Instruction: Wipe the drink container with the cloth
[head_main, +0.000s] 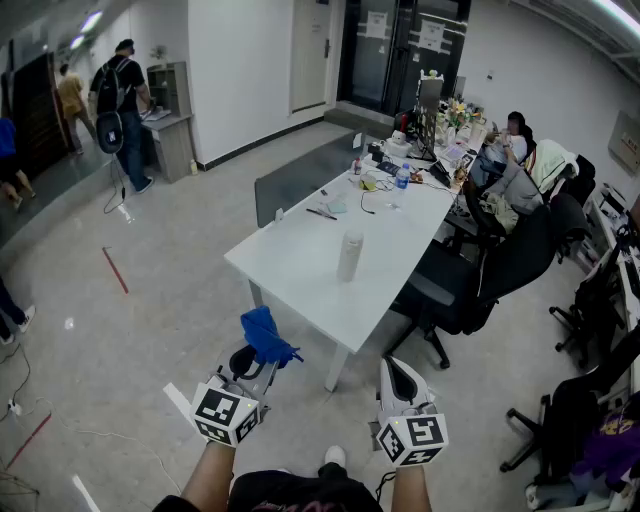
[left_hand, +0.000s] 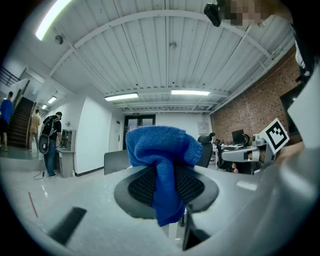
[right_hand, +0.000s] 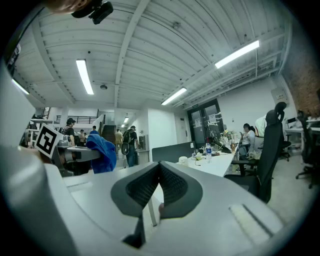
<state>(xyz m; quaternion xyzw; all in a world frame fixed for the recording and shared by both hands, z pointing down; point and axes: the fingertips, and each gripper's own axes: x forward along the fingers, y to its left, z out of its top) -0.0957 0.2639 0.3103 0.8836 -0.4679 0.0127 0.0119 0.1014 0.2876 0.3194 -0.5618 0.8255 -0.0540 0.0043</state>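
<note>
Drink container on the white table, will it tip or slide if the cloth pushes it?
The drink container stands upright, tall and narrow, on the white table, so a push near its top would probably tip it. It looks cylindrical, so once down it may roll. The blue cloth hangs limp from the left tool, so it likely steadies nothing.

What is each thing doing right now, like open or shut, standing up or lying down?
left gripper: fingers shut on the blue cloth.
blue cloth: bunched up, pinched, draped over the fingers.
right gripper: fingers shut, empty.
drink container: standing upright on the white table, untouched.
</note>
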